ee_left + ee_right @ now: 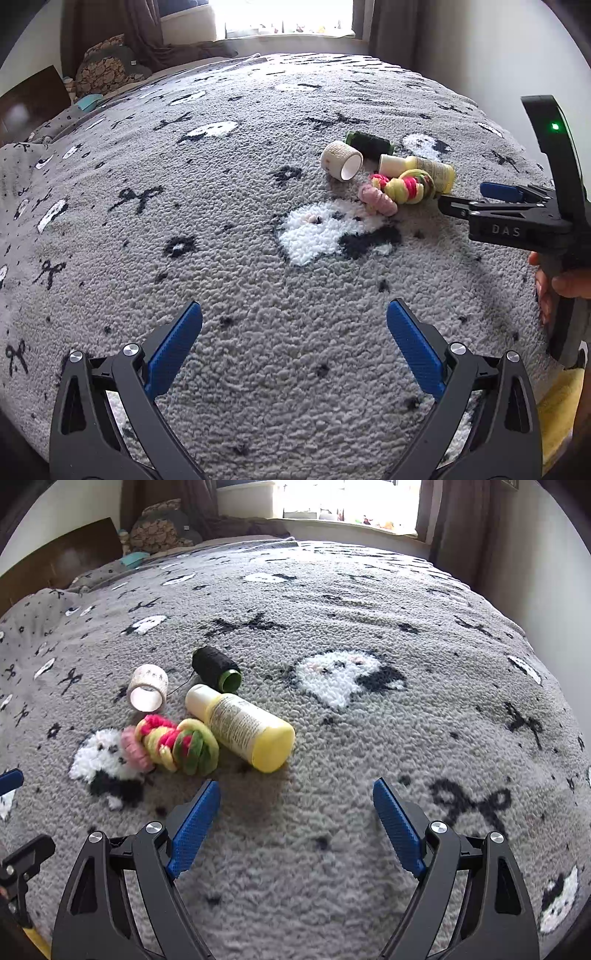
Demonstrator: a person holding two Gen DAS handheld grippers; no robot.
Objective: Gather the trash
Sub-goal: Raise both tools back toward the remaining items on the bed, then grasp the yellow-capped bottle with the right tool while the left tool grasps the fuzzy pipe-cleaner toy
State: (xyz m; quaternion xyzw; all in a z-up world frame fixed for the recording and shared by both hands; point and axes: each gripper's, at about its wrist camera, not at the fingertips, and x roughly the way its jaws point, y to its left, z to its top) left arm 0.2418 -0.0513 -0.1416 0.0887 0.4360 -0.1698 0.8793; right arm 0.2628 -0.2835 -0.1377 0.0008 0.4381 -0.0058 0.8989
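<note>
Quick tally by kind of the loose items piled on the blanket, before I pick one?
Yellow bottle, lying on its side: 1
Black thread spool: 1
Tape roll: 1
Hair scrunchies, bunched together: about 5, exact count unclear
Total: about 8

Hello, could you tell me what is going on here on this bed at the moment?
A person holds a hand-held gripper in each hand over a grey fleece blanket with black bows. Both the left hand-held gripper and the right hand-held gripper are open and empty. Ahead lies a small heap: a yellow plastic bottle with a white cap, a black thread spool with a green end, a white tape roll and a bunch of pink, yellow and green scrunchies. Nothing is picked up yet.
</note>
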